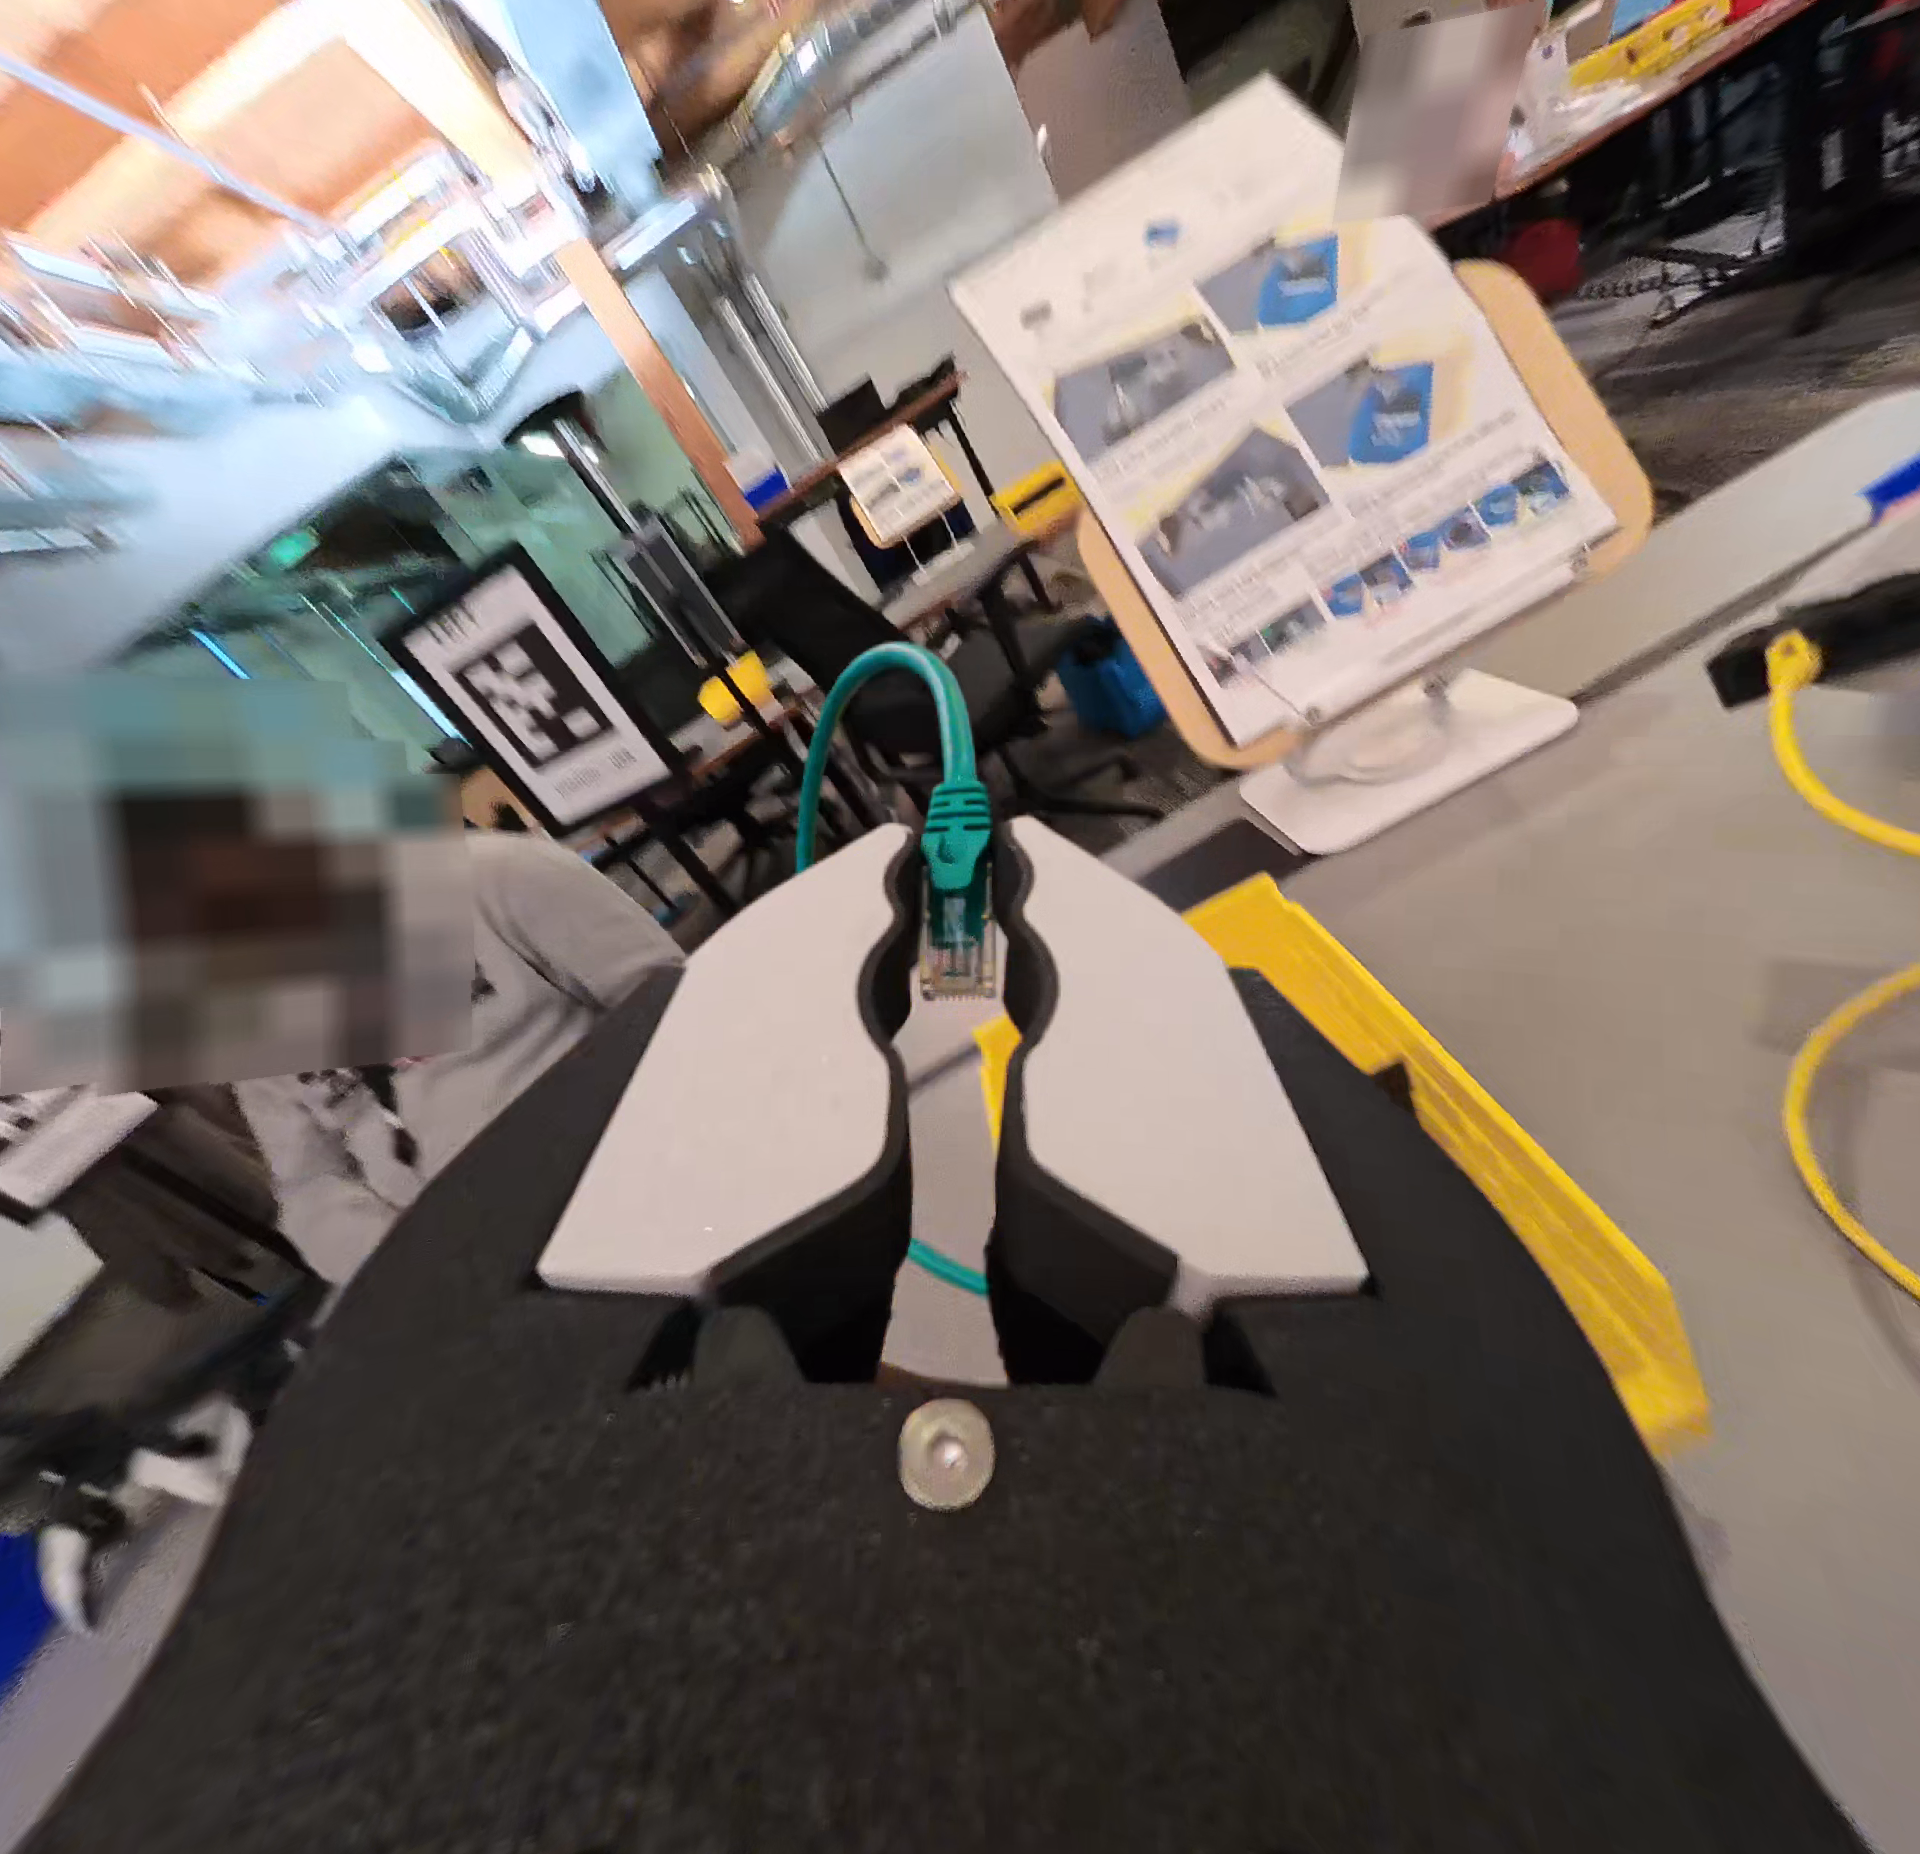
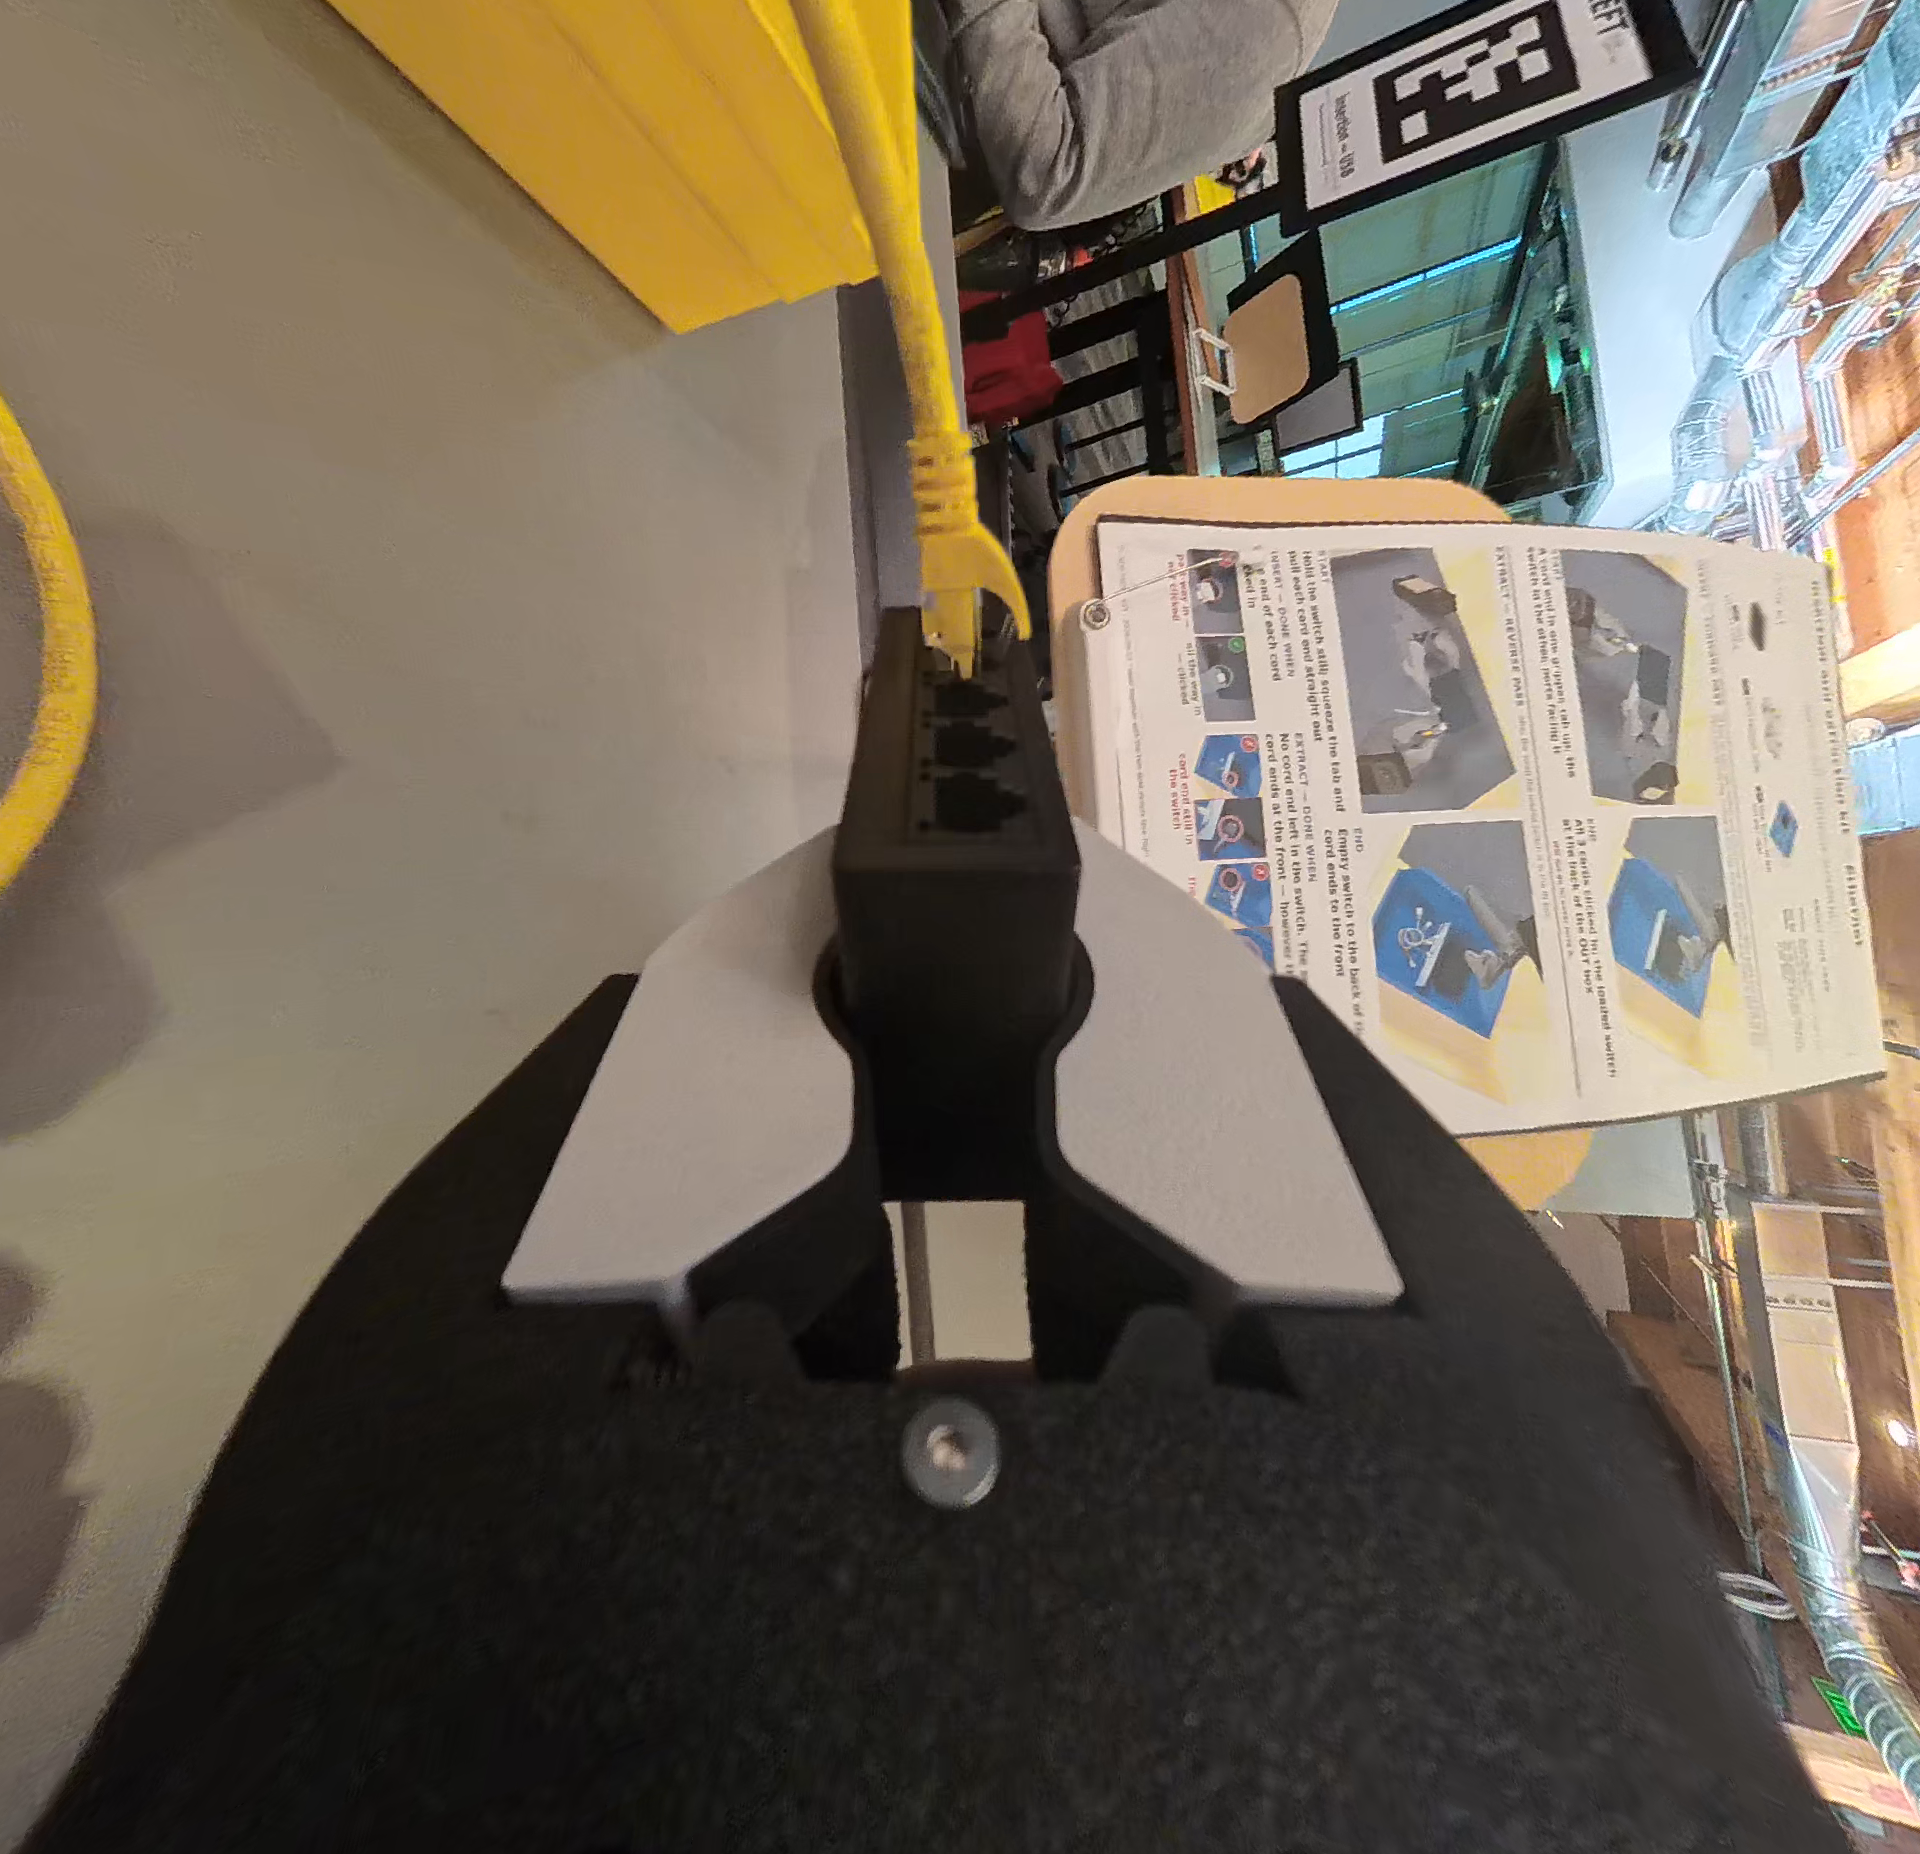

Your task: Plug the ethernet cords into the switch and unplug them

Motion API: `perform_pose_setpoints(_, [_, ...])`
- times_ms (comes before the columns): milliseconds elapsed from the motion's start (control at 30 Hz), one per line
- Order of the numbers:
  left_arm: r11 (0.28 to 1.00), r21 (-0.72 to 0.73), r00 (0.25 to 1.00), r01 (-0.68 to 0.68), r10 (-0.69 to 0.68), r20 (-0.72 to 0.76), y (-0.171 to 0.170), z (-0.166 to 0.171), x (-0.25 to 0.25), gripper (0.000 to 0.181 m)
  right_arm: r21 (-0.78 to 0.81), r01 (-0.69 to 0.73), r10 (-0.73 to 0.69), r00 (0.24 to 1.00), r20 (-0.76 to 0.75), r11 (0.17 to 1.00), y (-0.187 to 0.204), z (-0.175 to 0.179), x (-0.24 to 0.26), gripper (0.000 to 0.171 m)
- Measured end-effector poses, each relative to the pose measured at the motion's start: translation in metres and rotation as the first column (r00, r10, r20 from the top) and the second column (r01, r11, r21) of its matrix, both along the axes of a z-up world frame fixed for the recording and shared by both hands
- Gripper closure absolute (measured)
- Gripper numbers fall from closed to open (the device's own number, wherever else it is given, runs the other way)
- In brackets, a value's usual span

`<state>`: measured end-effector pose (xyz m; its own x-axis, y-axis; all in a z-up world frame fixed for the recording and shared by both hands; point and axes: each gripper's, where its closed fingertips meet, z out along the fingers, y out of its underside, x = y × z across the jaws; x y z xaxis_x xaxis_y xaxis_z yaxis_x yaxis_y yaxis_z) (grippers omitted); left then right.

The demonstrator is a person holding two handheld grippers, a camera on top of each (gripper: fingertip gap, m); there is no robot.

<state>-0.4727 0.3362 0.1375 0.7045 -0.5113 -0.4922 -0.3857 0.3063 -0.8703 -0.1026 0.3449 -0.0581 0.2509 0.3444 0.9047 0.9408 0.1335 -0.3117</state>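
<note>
My left gripper (image 1: 958, 869) is shut on the green ethernet cord (image 1: 956, 869), gripping its plug, whose clear tip points back toward the camera; the cord loops up and over. My right gripper (image 2: 958, 911) is shut on the black switch (image 2: 951, 848), held up with its row of ports facing the camera. A yellow ethernet cord (image 2: 940, 495) is plugged into the switch's far port; the nearer ports are empty. In the left wrist view the switch (image 1: 1829, 635) shows at far right with the yellow cord (image 1: 1792, 724) hanging down to the table.
A yellow bin (image 1: 1455, 1129) sits on the grey table (image 1: 1558, 921). An instruction sheet on a wooden stand (image 1: 1320, 454) stands behind. A person in a grey sleeve (image 2: 1122, 59) and a framed marker sign (image 1: 530, 692) are beyond the table edge.
</note>
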Motion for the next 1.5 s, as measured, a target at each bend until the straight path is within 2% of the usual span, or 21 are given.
perform_pose_setpoints(100, [0.992,0.125,1.0,-0.001,0.004,-0.022,-0.018,0.064,0.002,0.169,0.013,0.007,-0.007,1.0,-0.007,1.0,-0.002,0.008,0.002,0.141])
perform_pose_setpoints(167, [0.985,0.17,0.998,0.008,0.002,-0.055,-0.03,0.096,0.008,0.169,0.018,0.008,-0.007,1.0,-0.018,1.0,-0.003,0.011,0.003,0.141])
perform_pose_setpoints(233, [0.976,0.217,0.997,0.003,0.015,-0.08,-0.044,0.122,0.014,0.169,0.021,0.01,-0.01,1.0,-0.021,1.0,-0.003,0.014,0.004,0.141])
perform_pose_setpoints(367, [0.926,0.365,0.985,-0.1,0.144,-0.096,-0.08,0.178,0.009,0.169,0.028,0.026,-0.026,0.999,-0.02,0.999,-0.003,0.017,0.009,0.141])
perform_pose_setpoints(467, [0.926,0.373,0.99,-0.065,0.106,-0.092,-0.107,0.193,0.016,0.169,0.031,0.031,-0.03,0.999,-0.018,0.999,-0.003,0.018,0.01,0.141])
perform_pose_setpoints(567, [0.969,0.245,0.974,0.005,0.051,-0.222,-0.107,0.152,0.036,0.169,0.033,0.043,-0.042,0.999,-0.013,0.999,-0.003,0.02,0.013,0.141])
perform_pose_setpoints(700, [0.995,0.076,0.972,-0.064,0.079,-0.223,-0.101,0.07,0.048,0.169,0.029,0.054,-0.053,0.998,-0.021,0.998,-0.003,0.021,0.017,0.141])
perform_pose_setpoints(800, [0.984,-0.166,0.986,-0.067,0.039,-0.164,-0.123,-0.026,0.074,0.169,0.031,0.065,-0.065,0.998,-0.013,0.997,-0.002,0.02,0.021,0.141])
perform_pose_setpoints(900, [0.923,-0.381,0.986,-0.061,-0.002,-0.164,-0.153,-0.134,0.111,0.169,0.032,0.07,-0.07,0.997,-0.016,0.997,-0.001,0.02,0.025,0.141])
perform_pose_setpoints(1000, [0.882,-0.461,0.983,-0.097,0.012,-0.184,-0.167,-0.21,0.142,0.169,0.027,0.082,-0.081,0.996,-0.029,0.996,0.001,0.02,0.029,0.141])
perform_pose_setpoints(1100, [0.848,-0.526,0.992,-0.066,0.001,-0.123,-0.167,-0.243,0.171,0.169,0.026,0.083,-0.082,0.996,-0.029,0.996,0.001,0.02,0.029,0.141])
perform_pose_setpoints(1267, [0.763,-0.646,0.997,0.014,-0.059,-0.048,-0.157,-0.277,0.222,0.167,0.035,0.088,-0.087,0.996,-0.01,0.996,0.0,0.021,0.028,0.141])
perform_pose_setpoints(1367, [0.636,-0.76,0.987,0.132,-0.152,0.044,-0.163,-0.296,0.25,0.149,0.033,0.088,-0.088,0.996,-0.014,0.996,0.0,0.021,0.03,0.141])
perform_pose_setpoints(1500, [0.606,-0.75,0.931,0.265,-0.365,0.034,-0.177,-0.293,0.255,0.142,0.028,0.096,-0.095,0.995,-0.023,0.995,0.001,0.022,0.035,0.141])
